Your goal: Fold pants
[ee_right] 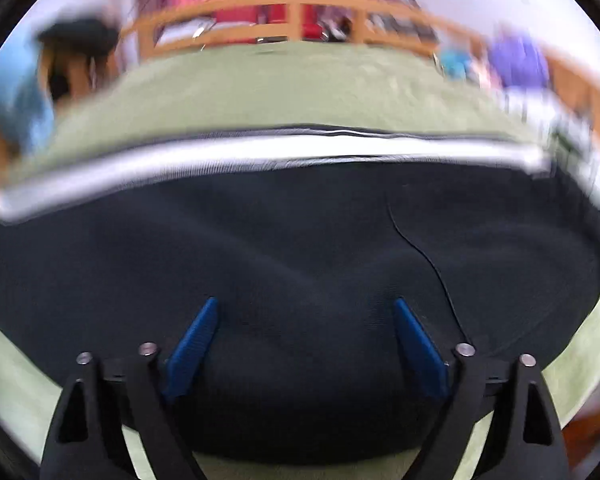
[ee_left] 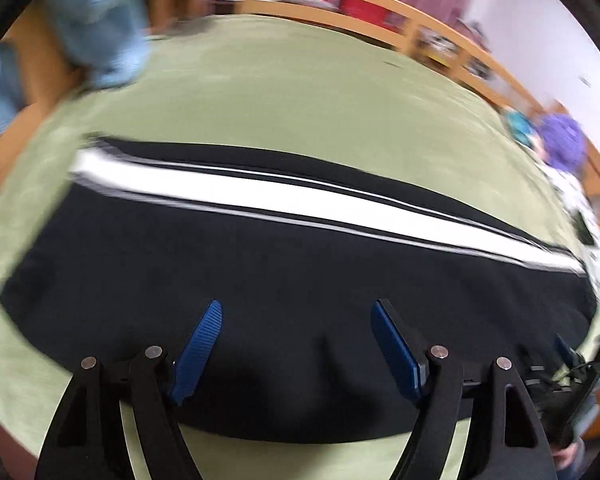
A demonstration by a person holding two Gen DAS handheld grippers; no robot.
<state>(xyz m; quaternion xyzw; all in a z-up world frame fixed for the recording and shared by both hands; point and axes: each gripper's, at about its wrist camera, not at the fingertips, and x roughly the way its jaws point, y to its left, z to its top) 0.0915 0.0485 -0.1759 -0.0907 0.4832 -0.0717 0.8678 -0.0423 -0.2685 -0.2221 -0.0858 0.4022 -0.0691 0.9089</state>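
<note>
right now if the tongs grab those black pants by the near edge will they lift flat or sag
The black pants would likely sag: soft ripples show near the left tongs. Probably light, lying thin on the green cover. One pinch point would likely bunch the cloth.

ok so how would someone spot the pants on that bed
Find the wide green bed cover in front of the wooden rail. The pants lie flat across its near part, below both open grippers. They are the only black cloth there, with a broad white stripe along the far edge.
</note>
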